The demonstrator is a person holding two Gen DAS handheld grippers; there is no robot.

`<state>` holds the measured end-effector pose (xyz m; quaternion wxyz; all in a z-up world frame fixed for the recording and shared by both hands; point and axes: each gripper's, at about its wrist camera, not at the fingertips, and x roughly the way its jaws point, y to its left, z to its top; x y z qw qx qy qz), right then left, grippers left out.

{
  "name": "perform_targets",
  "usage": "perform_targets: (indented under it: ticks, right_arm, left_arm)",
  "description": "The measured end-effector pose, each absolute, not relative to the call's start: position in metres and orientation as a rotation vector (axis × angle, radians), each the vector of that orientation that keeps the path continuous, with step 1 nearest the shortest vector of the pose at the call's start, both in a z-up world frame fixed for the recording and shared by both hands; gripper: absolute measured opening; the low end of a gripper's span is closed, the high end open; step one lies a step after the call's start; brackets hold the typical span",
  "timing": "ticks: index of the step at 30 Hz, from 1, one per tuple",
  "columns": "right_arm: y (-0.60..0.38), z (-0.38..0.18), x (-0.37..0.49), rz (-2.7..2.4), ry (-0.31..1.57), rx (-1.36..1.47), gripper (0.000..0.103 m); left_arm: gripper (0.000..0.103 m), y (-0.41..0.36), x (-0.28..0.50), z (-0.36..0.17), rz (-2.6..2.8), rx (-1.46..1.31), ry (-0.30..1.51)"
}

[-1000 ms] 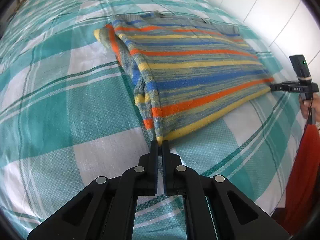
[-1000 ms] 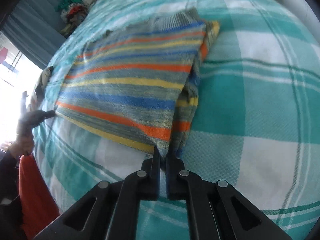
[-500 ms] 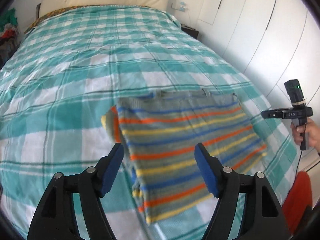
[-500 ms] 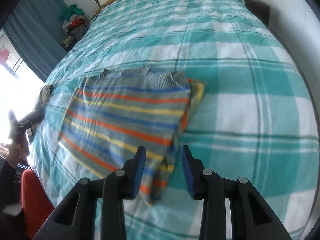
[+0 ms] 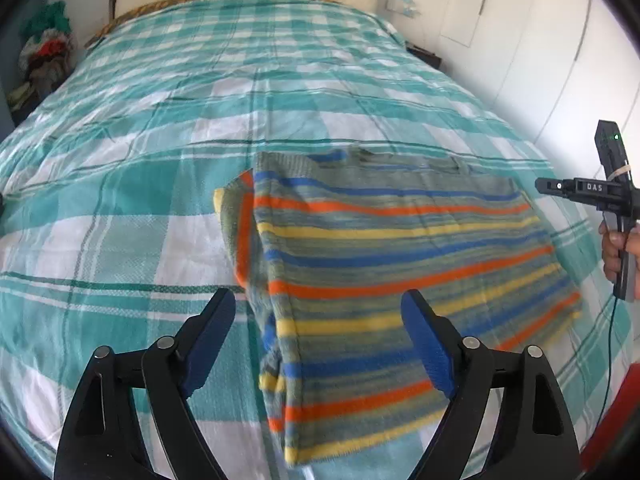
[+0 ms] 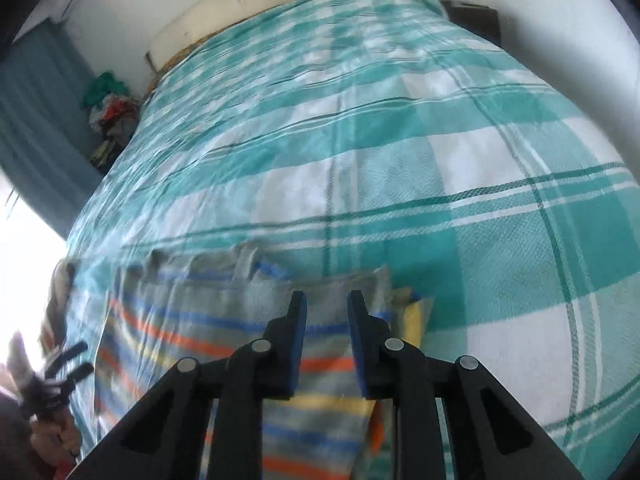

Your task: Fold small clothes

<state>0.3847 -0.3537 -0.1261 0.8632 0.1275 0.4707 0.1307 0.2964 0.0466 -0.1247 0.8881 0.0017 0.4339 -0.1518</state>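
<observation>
A striped knit garment [image 5: 392, 264], grey with orange, yellow and blue bands, lies folded flat on the bed. Its left sleeve edge is tucked under along the left side. My left gripper [image 5: 320, 336] is wide open and empty, held above the garment's near left corner. My right gripper [image 6: 326, 320] is open and empty above the same garment [image 6: 224, 320], near its collar end. The right gripper also shows in the left wrist view [image 5: 560, 188] off the garment's right edge. The left gripper shows in the right wrist view [image 6: 72, 356] at the far left.
The bed [image 5: 132, 184] has a teal and white checked cover. A pile of clothes [image 5: 44, 52] sits beside the headboard at the far left. White wardrobe doors [image 5: 540, 40] run along the right. Something red [image 5: 612, 420] hangs at the lower right.
Both grippers were shut on the garment's near corners a second ago. They opened, let it drop flat, and lifted away. The right gripper has swung toward the collar end.
</observation>
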Motion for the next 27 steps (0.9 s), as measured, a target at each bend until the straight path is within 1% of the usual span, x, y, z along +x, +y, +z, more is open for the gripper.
perform_targets:
  ticks: [1,2,3,4,5,6,7,8,10,11,13,15,17,19,21,24,27]
  right_arm:
    - [-0.346,-0.124,0.367,0.334,0.995,0.252,0.024]
    - [-0.337,-0.126,0.345,0.396,1.011,0.239,0.029]
    - [-0.33,-0.134,0.323,0.432,1.039,0.222,0.034]
    - [-0.325,-0.146,0.305,0.436,1.07,0.199,0.035]
    - [-0.323,-0.163,0.287,0.407,1.121,0.156,0.035]
    - [-0.327,-0.181,0.271,0.352,1.173,0.12,0.033]
    - [-0.336,-0.192,0.257,0.3,1.189,0.108,0.032]
    - [-0.346,-0.188,0.239,0.262,1.145,0.138,0.027]
    - [-0.357,-0.174,0.212,0.171,1.103,0.172,0.036]
    - [-0.36,-0.166,0.202,0.141,1.069,0.183,0.038]
    - [-0.352,-0.153,0.18,0.112,1.001,0.199,0.049]
    - [-0.339,-0.152,0.164,0.092,0.956,0.213,0.064]
    - [-0.326,-0.165,0.157,0.075,0.968,0.208,0.067]
    - [-0.318,-0.183,0.159,0.058,1.018,0.19,0.068]
    - [-0.314,-0.192,0.151,0.037,1.004,0.14,0.07]
    - [-0.308,-0.197,0.149,0.053,1.002,0.086,0.079]
    - [-0.307,-0.203,0.147,0.059,0.989,0.072,0.082]
  left_arm:
    - [0.092,0.044,0.286,-0.124,-0.329,0.018,0.889]
    - [0.095,0.041,0.277,-0.127,-0.334,0.037,0.889]
    - [0.096,0.038,0.269,-0.135,-0.327,0.067,0.904]
    - [0.096,0.035,0.268,-0.148,-0.311,0.103,0.939]
    - [0.095,0.033,0.265,-0.162,-0.282,0.144,0.987]
    - [0.091,0.033,0.259,-0.176,-0.24,0.187,1.037]
    - [0.09,0.035,0.254,-0.18,-0.221,0.197,1.054]
    - [0.09,0.04,0.246,-0.179,-0.206,0.183,1.052]
    - [0.094,0.048,0.225,-0.169,-0.165,0.149,1.036]
    - [0.098,0.05,0.216,-0.164,-0.149,0.131,1.026]
    - [0.1,0.05,0.2,-0.161,-0.116,0.101,1.004]
    - [0.102,0.048,0.192,-0.17,-0.059,0.107,1.01]
    - [0.102,0.046,0.19,-0.188,0.003,0.108,1.042]
    - [0.103,0.055,0.188,-0.203,0.014,0.046,1.059]
    - [0.103,0.058,0.185,-0.204,0.017,0.018,1.035]
    - [0.102,0.057,0.184,-0.207,0.01,0.036,1.026]
    - [0.102,0.059,0.184,-0.211,0.0,0.025,1.012]
